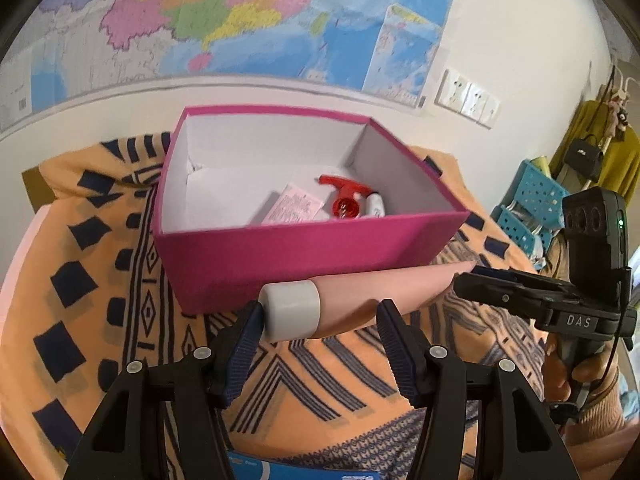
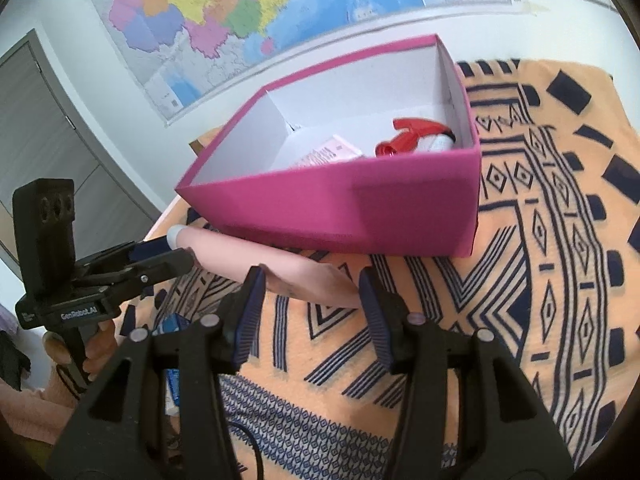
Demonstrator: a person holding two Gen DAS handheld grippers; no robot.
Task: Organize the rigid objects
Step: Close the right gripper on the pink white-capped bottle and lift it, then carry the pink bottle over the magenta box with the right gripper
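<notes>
Two items, a red-triggered white spray bottle [image 1: 354, 200] and a pink printed packet [image 1: 294, 205], already lay inside my open magenta cardboard box [image 1: 304, 254]. The pink squeeze tube with a white cap [image 1: 348, 300] remained outside at the box's six o'clock, between both wide-open, empty grippers: left gripper [image 1: 318, 326] around its cap end, right gripper [image 2: 312, 296] around its tail.

Both wrist views close, angled down from opposite sides, sharing magenta box [image 1: 304, 248] [image 2: 340, 204] on patterned cloth [image 1: 100, 300] [image 2: 540, 280].
</notes>
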